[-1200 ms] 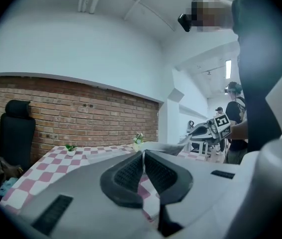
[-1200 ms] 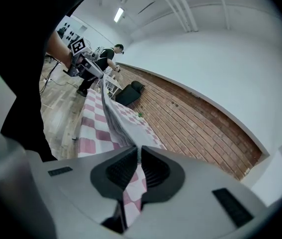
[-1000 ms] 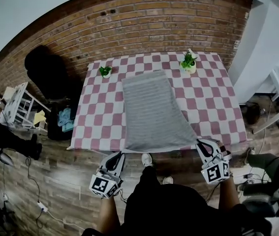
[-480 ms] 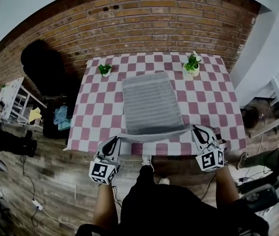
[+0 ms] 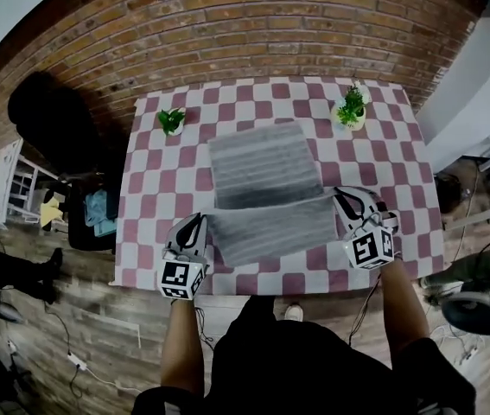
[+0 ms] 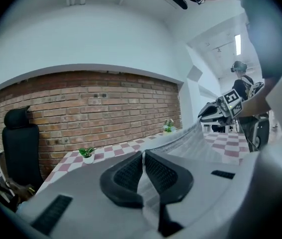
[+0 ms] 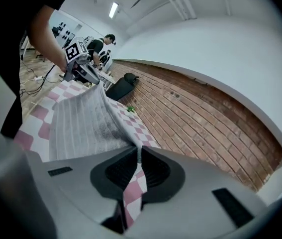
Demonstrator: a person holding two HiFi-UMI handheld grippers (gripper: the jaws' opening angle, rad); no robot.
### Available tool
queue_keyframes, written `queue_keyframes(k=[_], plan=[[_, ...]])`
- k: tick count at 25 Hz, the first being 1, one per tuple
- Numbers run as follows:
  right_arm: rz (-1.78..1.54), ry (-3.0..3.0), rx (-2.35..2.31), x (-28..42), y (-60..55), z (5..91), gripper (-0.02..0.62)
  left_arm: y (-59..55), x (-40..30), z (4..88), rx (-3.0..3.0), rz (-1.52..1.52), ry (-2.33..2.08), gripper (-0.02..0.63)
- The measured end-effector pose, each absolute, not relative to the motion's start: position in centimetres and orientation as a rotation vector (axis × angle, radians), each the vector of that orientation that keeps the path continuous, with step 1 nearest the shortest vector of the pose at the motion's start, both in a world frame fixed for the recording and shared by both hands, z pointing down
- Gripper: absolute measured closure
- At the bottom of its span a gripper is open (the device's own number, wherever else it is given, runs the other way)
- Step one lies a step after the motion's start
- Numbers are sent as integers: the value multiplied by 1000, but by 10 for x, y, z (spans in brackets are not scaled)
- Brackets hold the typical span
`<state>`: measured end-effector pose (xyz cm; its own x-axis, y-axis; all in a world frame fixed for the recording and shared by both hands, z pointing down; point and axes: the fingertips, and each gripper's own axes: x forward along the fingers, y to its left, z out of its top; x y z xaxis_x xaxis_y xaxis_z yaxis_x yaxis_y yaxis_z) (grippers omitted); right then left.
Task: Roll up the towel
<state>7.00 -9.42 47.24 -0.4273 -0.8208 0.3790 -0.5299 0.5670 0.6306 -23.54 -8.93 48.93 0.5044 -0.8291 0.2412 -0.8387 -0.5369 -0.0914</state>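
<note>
A grey striped towel (image 5: 266, 167) lies on the red-and-white checked table (image 5: 145, 232). Its near edge is lifted and stretched between both grippers, doubled over the flat part. My left gripper (image 5: 199, 223) is shut on the towel's near left corner, cloth pinched between its pads (image 6: 131, 173). My right gripper (image 5: 340, 197) is shut on the near right corner. In the left gripper view the towel (image 6: 193, 143) runs across to the right gripper (image 6: 225, 106). From the right gripper view, the towel (image 7: 81, 118) sags toward the left gripper (image 7: 78, 59).
Two small potted plants (image 5: 172, 120) (image 5: 351, 109) stand at the table's far corners. A black chair (image 5: 41, 115) and a bin with blue cloths (image 5: 98, 210) are left of the table, against the brick wall. A white rack (image 5: 3, 180) stands further left.
Both grippers have moved forward from the table's near edge over the tabletop. They carried the towel's hanging near edge up and over the flat part.
</note>
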Motion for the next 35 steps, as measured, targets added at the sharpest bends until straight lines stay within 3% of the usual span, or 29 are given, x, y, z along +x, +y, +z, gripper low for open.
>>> queue_keyframes(k=[8,20,30,32,35], plan=[[-543,-2052,1034,72,-200,525,572,-187,-239,529,2673,519,-1481,589],[-238,-1942,1014,62,-353,597,571,-324,-246,581,2594,651,-1530,589],[-138,-1818,993,55,-418,648,569,-384,-254,632,2522,844,-1490,581],[-108,-1809,1006,57,-422,653,538,-389,-258,637,2484,841,-1500,558],[-12,-1890,1090,57,-418,639,488,-385,-262,637,2451,809,-1493,438]])
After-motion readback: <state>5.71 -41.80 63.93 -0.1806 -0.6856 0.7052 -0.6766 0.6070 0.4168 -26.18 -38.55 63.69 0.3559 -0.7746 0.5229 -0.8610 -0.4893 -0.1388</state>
